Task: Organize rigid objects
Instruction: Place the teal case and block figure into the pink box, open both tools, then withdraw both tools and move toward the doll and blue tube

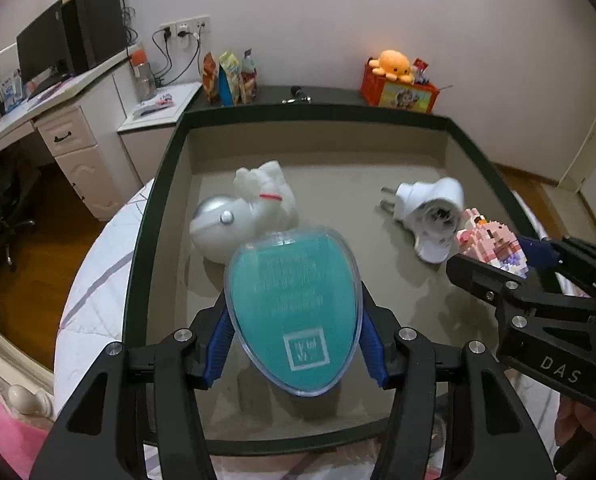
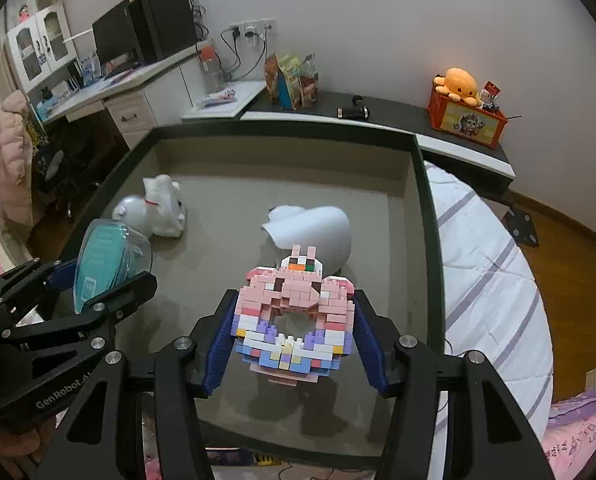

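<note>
Your left gripper (image 1: 293, 316) is clamped on the teal egg-shaped case (image 1: 293, 312), held above the grey tray (image 1: 318, 144); its printed label is too blurred to read. Your right gripper (image 2: 293, 336) pinches the pink brick figure (image 2: 295, 316), which hides part of the white plug-in device (image 2: 318, 228). A white cat figure (image 2: 165, 204) lies farther left.

White plug (image 1: 430, 210) motion-blurred; teal case (image 1: 295, 312) print illegible.
</note>
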Tool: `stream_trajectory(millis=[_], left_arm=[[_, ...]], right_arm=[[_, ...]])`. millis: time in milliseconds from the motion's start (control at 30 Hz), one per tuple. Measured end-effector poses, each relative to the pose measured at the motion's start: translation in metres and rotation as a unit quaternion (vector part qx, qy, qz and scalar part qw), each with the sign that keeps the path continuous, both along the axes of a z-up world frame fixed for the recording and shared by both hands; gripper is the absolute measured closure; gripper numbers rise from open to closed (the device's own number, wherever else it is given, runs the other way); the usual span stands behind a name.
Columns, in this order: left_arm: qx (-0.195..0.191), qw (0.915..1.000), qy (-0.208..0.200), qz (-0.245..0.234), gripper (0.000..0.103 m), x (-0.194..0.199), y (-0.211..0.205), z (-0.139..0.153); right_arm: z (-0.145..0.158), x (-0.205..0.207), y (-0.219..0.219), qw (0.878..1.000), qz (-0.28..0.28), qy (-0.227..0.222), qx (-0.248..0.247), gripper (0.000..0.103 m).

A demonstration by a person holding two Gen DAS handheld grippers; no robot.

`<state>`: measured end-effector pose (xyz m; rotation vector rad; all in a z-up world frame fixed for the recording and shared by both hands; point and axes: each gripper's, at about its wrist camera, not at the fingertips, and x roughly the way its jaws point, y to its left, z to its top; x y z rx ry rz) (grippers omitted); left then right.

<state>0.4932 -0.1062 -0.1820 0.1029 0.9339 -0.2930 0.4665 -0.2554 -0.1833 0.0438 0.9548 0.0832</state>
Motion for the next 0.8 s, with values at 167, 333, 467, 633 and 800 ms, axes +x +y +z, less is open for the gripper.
stream_trajectory(millis=[167, 333, 467, 633, 800], left_arm=[[0.013, 0.9997, -0.017, 0.011, 0.019, -0.005, 0.004, 0.006], [0.006, 0.9986, -0.046, 0.024, 0.004, -0.018, 0.017, 0.025], [0.003, 0.9972, -0.067, 0.033, 0.002, -0.033, 0.027, 0.041], [-0.004, 0.9948, -0.093, 0.042, 0.001, -0.056, 0.041, 0.061], [-0.014, 0.9923, -0.111, 0.053, 0.0, -0.08, 0.053, 0.078]], right_arm=[[-0.007, 0.002, 0.004, 1.0, 0.004, 0.01, -0.022, 0.045], [-0.004, -0.005, 0.004, 1.0, 0.003, 0.005, -0.029, 0.019], [0.005, -0.015, 0.002, 1.0, -0.005, -0.006, -0.011, 0.0], [0.027, -0.036, 0.002, 0.999, -0.015, -0.032, 0.008, 0.0], [0.047, -0.057, 0.007, 0.998, -0.022, -0.052, 0.018, 0.0]])
